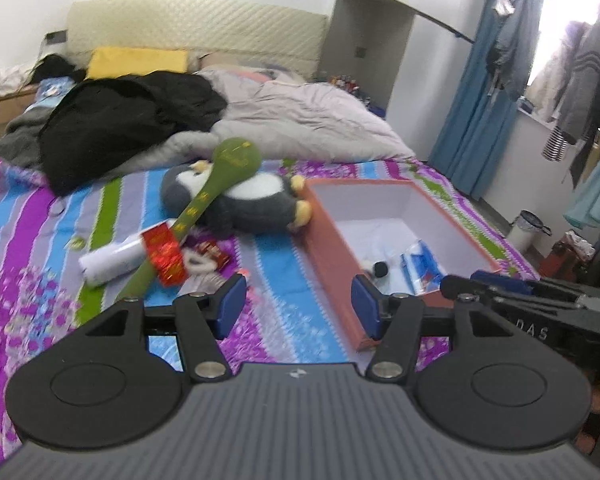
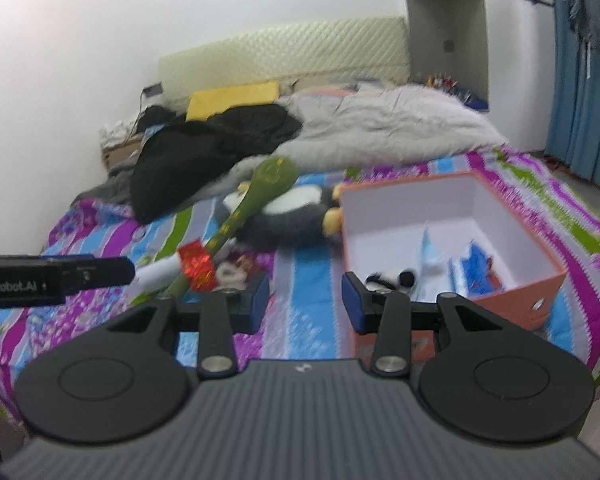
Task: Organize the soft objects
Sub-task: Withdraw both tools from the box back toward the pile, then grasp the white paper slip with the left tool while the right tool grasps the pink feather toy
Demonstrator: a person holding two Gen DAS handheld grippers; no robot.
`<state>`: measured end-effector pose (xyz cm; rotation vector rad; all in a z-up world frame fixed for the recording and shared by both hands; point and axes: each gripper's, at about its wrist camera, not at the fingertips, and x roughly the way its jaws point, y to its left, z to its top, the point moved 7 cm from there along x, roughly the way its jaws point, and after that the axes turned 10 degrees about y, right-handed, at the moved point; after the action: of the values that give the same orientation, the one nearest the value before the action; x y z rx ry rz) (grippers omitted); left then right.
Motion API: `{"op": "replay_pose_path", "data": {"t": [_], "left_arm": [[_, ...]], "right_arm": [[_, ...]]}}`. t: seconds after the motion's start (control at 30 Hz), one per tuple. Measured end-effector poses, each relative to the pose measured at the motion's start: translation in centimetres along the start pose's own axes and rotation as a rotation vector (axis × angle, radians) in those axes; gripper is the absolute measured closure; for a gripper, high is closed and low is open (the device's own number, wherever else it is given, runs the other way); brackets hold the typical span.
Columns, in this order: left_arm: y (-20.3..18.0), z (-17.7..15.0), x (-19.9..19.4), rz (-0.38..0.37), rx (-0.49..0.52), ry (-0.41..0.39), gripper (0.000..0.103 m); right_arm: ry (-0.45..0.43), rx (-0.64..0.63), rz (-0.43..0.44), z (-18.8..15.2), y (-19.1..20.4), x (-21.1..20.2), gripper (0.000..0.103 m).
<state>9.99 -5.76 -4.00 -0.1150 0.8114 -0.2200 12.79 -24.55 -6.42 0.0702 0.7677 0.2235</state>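
With my left gripper [image 1: 298, 304] and right gripper [image 2: 305, 298] both open and empty, the penguin plush [image 1: 244, 200] lies on the bed at twelve o'clock, touching the open box [image 1: 384, 216] meant for it.

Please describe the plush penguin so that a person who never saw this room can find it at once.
On the striped bedsheet, look just left of the open orange box. The plush penguin lies there on its side, under the head of a long green spoon-shaped toy. Only it is grey and white, with yellow feet.
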Motion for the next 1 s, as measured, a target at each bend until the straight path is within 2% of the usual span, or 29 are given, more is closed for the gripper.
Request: {"op": "replay_pose_path", "data": {"t": [0.27, 0.43, 0.57, 1.0], "left_arm": [[3.1, -3.4, 1.0, 0.024, -0.087, 0.043, 0.039], [4.8, -4.6, 2.9, 0.047, -0.136, 0.079, 0.039], [6.5, -4.5, 5.4, 0.051, -0.181, 0.109, 0.039], [13.1, -2.5, 17.5, -0.033, -0.417, 0.215, 0.039]], "right_arm": [[0.121, -0.022, 0.052, -3.9, 3.1, 2.6, 0.06], [0.177, -0.036, 0.073, -4.6, 4.1, 4.5, 0.06], [0.222, -0.035, 0.075, -4.3, 4.2, 6.9, 0.06], [0.323, 0.047, 0.092, -0.4, 2.9, 17.3, 0.06]]}}
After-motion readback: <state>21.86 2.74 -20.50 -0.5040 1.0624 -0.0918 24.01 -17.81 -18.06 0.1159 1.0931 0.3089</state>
